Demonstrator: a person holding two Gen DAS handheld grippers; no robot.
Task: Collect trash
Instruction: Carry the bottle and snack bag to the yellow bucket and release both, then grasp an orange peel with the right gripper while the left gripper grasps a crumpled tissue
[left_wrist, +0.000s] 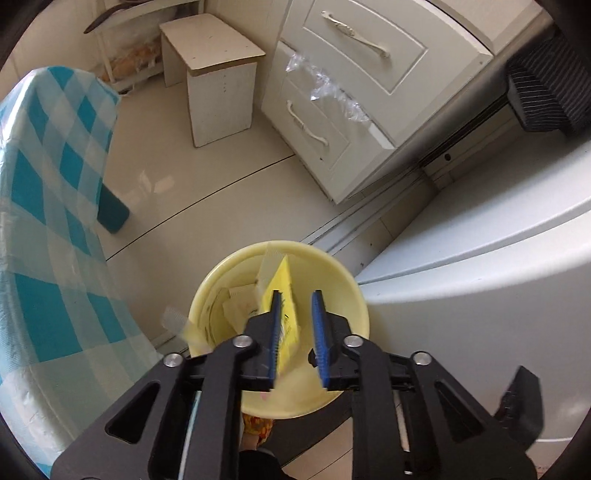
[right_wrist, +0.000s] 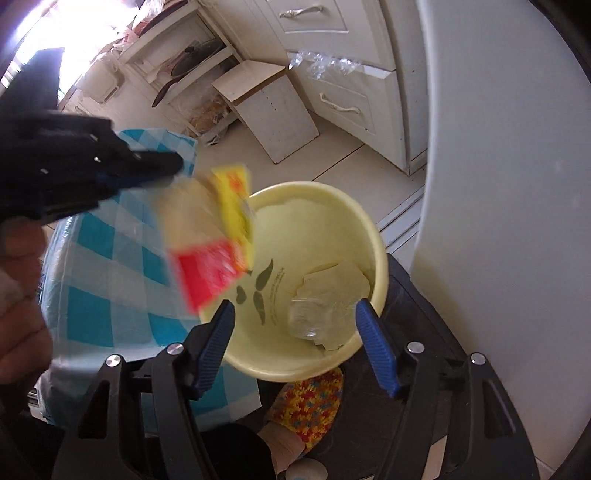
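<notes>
left gripper (left_wrist: 295, 332): my blue pads sit part open, directly over the bin mouth. Yellow wrapper (left_wrist: 282, 295) lies against the left pad only; right pad is clear of it. No squeeze on it, as far as I can tell.

right gripper (right_wrist: 295, 347): wide open, nothing between the pads. Poised low over the near rim of the bin.

wrapper, right view: yellow-and-red packet (right_wrist: 218, 247) is blurred, just ahead of my left gripper's tips (right_wrist: 147, 170), above the far-left rim. Looks mid-drop, though I can't confirm it is fully free.

bin (right_wrist: 369, 229): pale yellow, straight ahead of both jaw sets. Already holds paper scraps (right_wrist: 336, 277) and crumpled clear plastic (right_wrist: 314, 317).

beside: checked blue cloth (left_wrist: 55, 184) to my left, white curved surface (left_wrist: 498, 277) to my right.

step: release of the wrapper into the bin, my judgement.

next: spread the left pads wider so the wrapper falls clear, check it lands inside the rim, then lift away toward more trash.

possible target: clear plastic (left_wrist: 321, 86) caught at the drawer (left_wrist: 314, 125) far ahead.
</notes>
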